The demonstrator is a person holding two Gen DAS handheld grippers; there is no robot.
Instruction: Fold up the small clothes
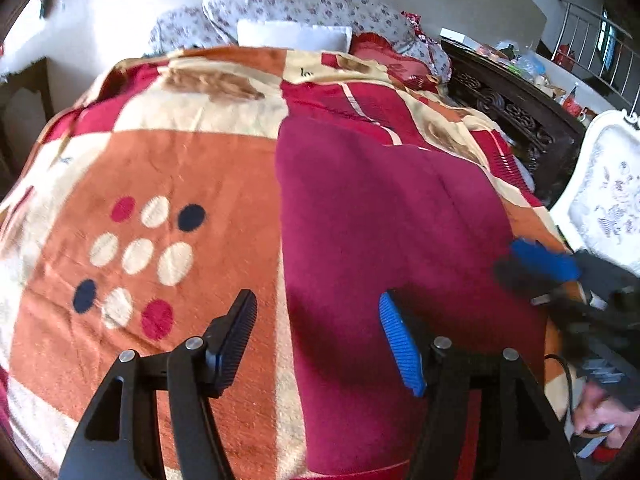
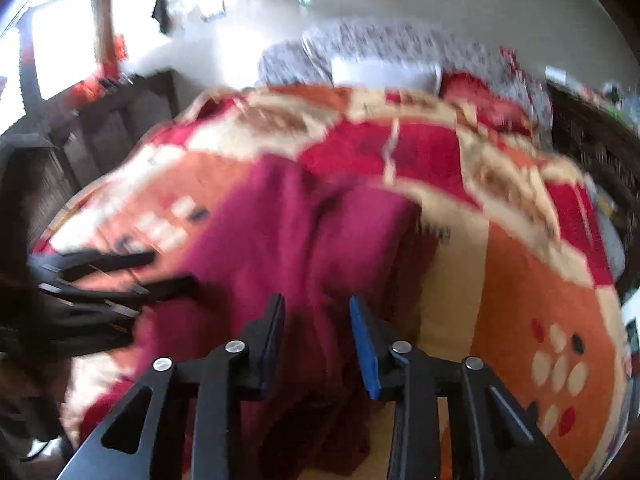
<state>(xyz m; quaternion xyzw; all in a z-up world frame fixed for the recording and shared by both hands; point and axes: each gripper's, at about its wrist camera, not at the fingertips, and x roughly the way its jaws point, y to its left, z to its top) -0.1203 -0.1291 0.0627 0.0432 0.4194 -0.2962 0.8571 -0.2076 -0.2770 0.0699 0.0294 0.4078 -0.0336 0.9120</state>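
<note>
While the maroon garment lies flat on the bed's patterned blanket, the left hand-held gripper hangs over the garment's near left edge, jaws apart, nothing between them. Right hand-held gripper sits at the garment's near right side, jaws partly apart; blur hides whether cloth is pinched. Pillows lie beyond the garment.

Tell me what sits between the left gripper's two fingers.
In the left wrist view, the left gripper stands open over the maroon garment's left edge, with patterned blanket beside it. Neither finger presses either.
</note>
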